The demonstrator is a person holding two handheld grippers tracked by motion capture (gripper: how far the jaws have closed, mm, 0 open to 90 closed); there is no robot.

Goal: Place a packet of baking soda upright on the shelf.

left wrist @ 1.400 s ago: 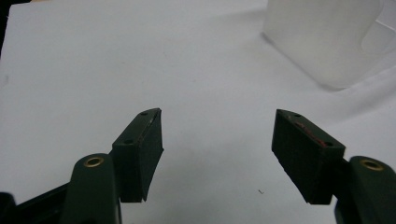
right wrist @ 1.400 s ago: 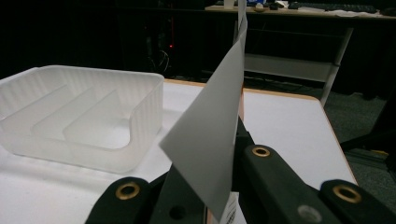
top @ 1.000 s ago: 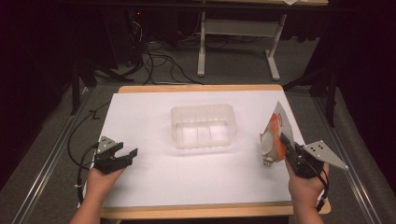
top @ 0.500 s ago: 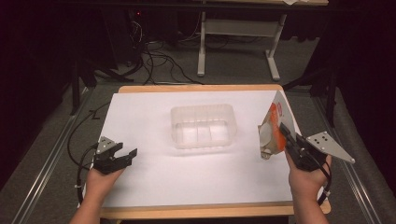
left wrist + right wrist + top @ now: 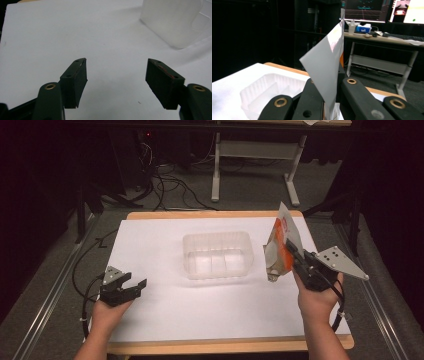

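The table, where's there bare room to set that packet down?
Bare white table lies left of the clear tray, ahead of the open left gripper, and along the near edge between both hands. It's tight between the tray and the packet in the right gripper.

High view looks down; all share tray (image 5: 216,255) (tong-cams close)

1. The clear tray (image 5: 175,22) is cut off by the top and right edges of the left gripper view.
2. The packet (image 5: 328,65) has its lower end hidden between the black jaws in the right gripper view.
3. The packet's print is too small to read in the high view.
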